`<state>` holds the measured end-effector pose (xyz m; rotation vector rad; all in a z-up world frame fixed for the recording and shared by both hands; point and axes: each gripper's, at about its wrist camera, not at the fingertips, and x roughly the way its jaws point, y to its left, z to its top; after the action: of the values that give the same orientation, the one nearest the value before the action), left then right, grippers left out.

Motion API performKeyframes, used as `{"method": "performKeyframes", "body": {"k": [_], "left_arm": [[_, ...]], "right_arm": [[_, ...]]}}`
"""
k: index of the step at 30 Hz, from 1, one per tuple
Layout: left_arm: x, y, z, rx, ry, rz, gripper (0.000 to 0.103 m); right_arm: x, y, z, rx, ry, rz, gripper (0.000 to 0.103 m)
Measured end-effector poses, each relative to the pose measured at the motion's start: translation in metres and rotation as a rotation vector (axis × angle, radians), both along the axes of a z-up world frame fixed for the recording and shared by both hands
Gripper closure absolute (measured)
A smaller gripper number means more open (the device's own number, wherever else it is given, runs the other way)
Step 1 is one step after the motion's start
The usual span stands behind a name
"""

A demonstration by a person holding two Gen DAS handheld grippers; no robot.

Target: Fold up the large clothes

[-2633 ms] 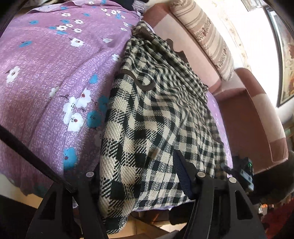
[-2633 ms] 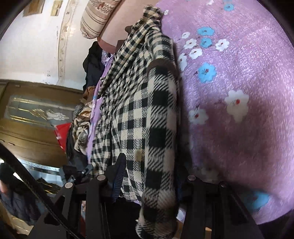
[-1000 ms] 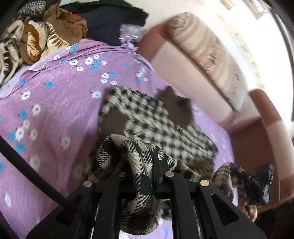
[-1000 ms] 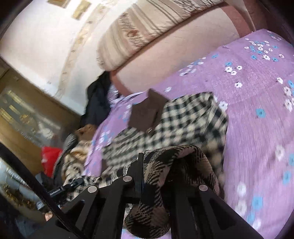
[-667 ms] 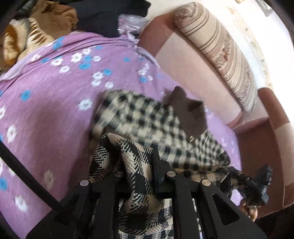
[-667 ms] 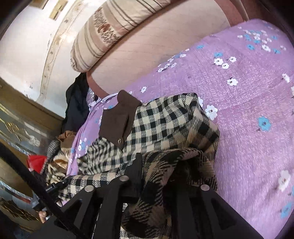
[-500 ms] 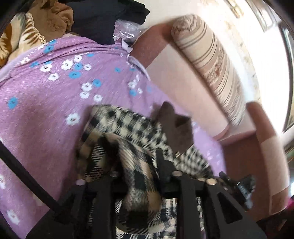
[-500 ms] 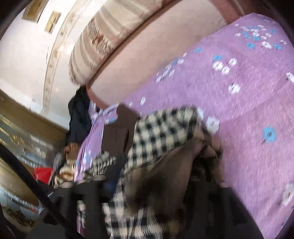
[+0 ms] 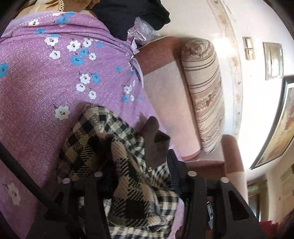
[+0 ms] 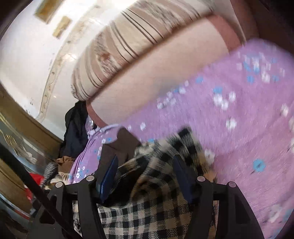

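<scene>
Item under task: black-and-cream checked woollen garment with brown collar, lying bunched on the bed near its far edge, collar end toward the pink-and-maroon padded headboard. Lower half has been brought up over upper half, so the doubled edge sits right at both tools; judged: a fold across the length is being laid and let go. Left tool: jaws have just been opening, now part spread; a ridge of checked cloth passes betw. them but pads do not appear to press it. Right tool: jaws have just been opening, now wide apart, blue pads clear on both sides, cloth heaped loose betw. them, not pinched. Right view blurred, so fine contact can't be confirmed there. Fold looks rumpled, not flat; judged: smoothing needed before next fold. Surface: bed covered w/ purple sheet printed w/ white and blue flowers, soft, gives under load. Room: striped beige cylindrical bolster on top of headboard; dark clothes heap far left beyond sheet; framed picture on white wall at right; wooden furniture and more clothing at left in right view.
</scene>
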<state>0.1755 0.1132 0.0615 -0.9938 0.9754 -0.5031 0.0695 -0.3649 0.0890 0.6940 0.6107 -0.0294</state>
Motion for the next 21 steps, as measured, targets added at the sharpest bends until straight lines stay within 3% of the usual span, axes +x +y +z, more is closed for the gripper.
{"method": "performKeyframes", "body": {"k": [2, 4, 6, 8, 9, 13, 17, 21], "left_arm": [[-0.003, 0.000, 0.008, 0.027, -0.003, -0.014, 0.048], [-0.008, -0.003, 0.019, 0.083, -0.013, -0.035, 0.037], [-0.016, -0.002, 0.032, 0.171, -0.045, -0.016, 0.031], [-0.026, 0.000, 0.047, 0.253, -0.092, -0.008, 0.024], [-0.030, 0.002, 0.051, 0.275, -0.101, -0.011, 0.022], [-0.048, 0.015, 0.057, 0.361, -0.118, -0.003, 0.022], [-0.065, 0.034, 0.047, 0.479, -0.106, 0.009, 0.022], [-0.072, 0.045, 0.034, 0.520, -0.085, -0.012, 0.022]], "right_arm": [[-0.010, 0.011, 0.019, -0.088, -0.046, -0.017, 0.037], [-0.019, 0.028, 0.036, -0.164, -0.083, -0.002, 0.037], [-0.024, 0.055, 0.042, -0.215, -0.081, 0.087, 0.037], [-0.028, 0.093, 0.037, -0.247, -0.049, 0.244, 0.053], [-0.032, 0.115, 0.031, -0.251, -0.025, 0.331, 0.055], [-0.036, 0.176, 0.004, -0.243, 0.059, 0.558, 0.060], [-0.004, 0.230, -0.018, -0.324, 0.158, 0.650, 0.060], [0.058, 0.263, -0.024, -0.467, 0.218, 0.609, 0.060]]}}
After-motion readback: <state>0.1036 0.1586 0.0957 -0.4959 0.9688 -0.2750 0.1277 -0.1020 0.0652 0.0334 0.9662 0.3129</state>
